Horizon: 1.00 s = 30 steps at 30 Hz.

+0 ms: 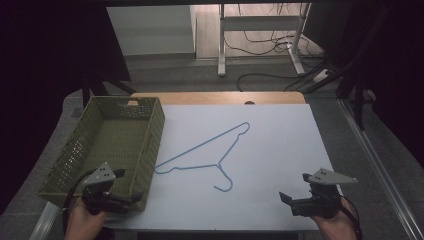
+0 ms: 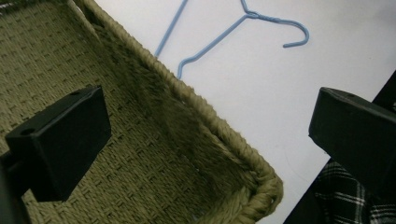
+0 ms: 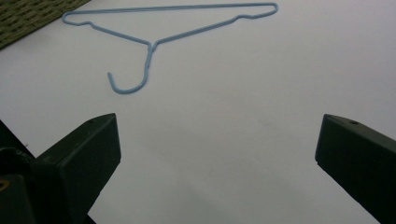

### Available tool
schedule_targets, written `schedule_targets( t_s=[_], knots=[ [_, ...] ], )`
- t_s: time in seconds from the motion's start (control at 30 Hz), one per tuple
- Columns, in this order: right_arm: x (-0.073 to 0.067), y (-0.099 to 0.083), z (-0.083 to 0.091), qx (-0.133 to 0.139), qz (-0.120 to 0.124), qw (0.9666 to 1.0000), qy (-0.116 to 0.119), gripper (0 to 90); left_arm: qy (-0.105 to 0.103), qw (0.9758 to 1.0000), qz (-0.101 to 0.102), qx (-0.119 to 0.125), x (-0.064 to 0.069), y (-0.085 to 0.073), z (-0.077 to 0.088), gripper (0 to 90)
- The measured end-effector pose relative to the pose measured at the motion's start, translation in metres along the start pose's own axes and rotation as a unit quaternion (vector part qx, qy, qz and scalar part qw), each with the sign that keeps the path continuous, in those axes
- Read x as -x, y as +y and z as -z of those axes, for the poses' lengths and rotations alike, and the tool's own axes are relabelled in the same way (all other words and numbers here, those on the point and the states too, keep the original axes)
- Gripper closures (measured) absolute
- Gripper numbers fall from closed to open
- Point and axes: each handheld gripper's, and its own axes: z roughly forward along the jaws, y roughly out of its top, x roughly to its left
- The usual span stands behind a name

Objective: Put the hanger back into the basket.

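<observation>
High view: no writing, brand or label can be read on anything shown. A thin light-blue wire hanger (image 1: 207,157) is seen lying flat on the white table surface (image 1: 280,150), near the middle, its hook curled toward the near edge and its long bar running diagonally away to the right. Its left end lies just beside the right wall of an olive woven basket (image 1: 150,145), which is set along the table's left side; whether they touch cannot be told. The left gripper (image 1: 131,186) is held by a hand (image 1: 85,220) over the basket's near corner, with the jaws spread wide and nothing between them. In the left gripper view the basket rim (image 2: 219,126) is seen passing between the jaws, with the hanger (image 2: 224,30) beyond it. The right gripper (image 1: 295,186) is held at the near right of the table, jaws likewise wide apart and empty. In the right gripper view bare white surface (image 3: 261,140) is shown between the jaws and the hanger (image 3: 154,44). A strip of wooden tabletop (image 1: 215,97) is exposed along the far edge.
</observation>
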Motion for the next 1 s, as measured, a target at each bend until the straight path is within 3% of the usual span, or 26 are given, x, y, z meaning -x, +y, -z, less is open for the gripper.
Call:
schedule_targets(
  t_s=[0.43, 0.77, 1.0],
  knots=[
    [-0.002, 0.001, -0.002, -0.008, 0.002, 1.0, 0.002, 0.0, -0.017, 0.9998, 0.009, 0.004, -0.001, 0.002, -0.001, 0.0],
    [-0.004, 0.002, -0.006, -0.012, -0.005, 0.9999, 0.004, 0.0, -0.003, 0.9999, -0.012, 0.002, 0.0, 0.001, -0.001, 0.0],
    [-0.008, 0.007, -0.011, -0.016, -0.008, 0.9998, 0.011, 0.0, -0.018, 0.9998, -0.001, 0.009, -0.001, 0.003, -0.001, 0.0]
  ],
)
